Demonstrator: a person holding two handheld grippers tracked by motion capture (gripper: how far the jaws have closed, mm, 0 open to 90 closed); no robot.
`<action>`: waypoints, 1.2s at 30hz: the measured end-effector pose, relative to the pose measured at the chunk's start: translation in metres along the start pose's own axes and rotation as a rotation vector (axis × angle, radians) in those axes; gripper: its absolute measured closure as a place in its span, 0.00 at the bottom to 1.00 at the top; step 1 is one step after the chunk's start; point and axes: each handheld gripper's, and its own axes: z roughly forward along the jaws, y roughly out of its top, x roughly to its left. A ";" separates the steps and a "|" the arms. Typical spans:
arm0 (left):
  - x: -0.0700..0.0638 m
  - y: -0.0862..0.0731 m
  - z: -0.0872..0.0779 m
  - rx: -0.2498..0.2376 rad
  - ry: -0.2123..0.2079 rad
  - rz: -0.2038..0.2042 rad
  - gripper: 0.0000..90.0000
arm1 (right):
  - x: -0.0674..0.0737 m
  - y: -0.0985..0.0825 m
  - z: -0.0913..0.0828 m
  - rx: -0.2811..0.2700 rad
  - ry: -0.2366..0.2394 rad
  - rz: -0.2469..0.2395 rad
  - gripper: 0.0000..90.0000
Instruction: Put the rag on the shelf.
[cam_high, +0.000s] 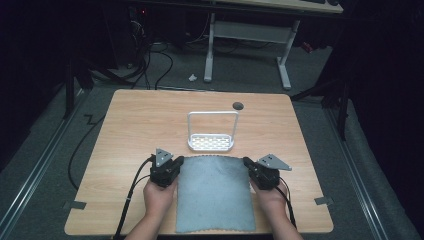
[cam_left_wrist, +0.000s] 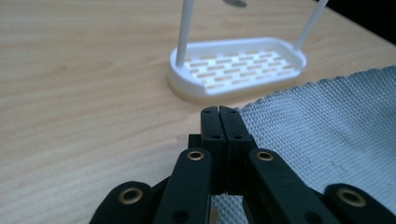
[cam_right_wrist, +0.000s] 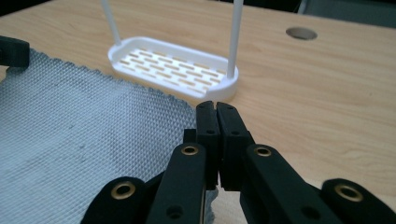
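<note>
Cloth (cam_high: 215, 194) lies flat on the tabletop (cam_high: 125, 130), near the white rack (cam_high: 211, 142). Left claw (cam_high: 172, 162) and right claw (cam_high: 250, 165) each pinch a far corner. Next, judged: lift both corners evenly.

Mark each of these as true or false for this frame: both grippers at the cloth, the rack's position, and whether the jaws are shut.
1. The grey cloth lies flat between the two hands. True.
2. The left gripper has its jaws wide open. False: they are shut, at the cloth's far left corner.
3. The white rack sits on top of the cloth. False: it stands on the bare table just beyond the cloth's far edge.
4. The right gripper is shut at the cloth's far right corner. True.
5. The rack holds a cup. False: it is empty.
</note>
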 end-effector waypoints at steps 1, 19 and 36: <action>-0.001 0.004 -0.003 -0.015 0.000 0.005 0.99 | 0.001 0.003 -0.002 -0.011 0.002 -0.001 0.99; -0.007 0.057 -0.044 -0.187 -0.022 0.049 0.99 | 0.004 0.063 -0.044 -0.224 -0.010 -0.041 1.00; -0.021 0.098 -0.079 -0.319 -0.017 0.113 0.99 | 0.008 0.104 -0.070 -0.337 -0.014 -0.075 1.00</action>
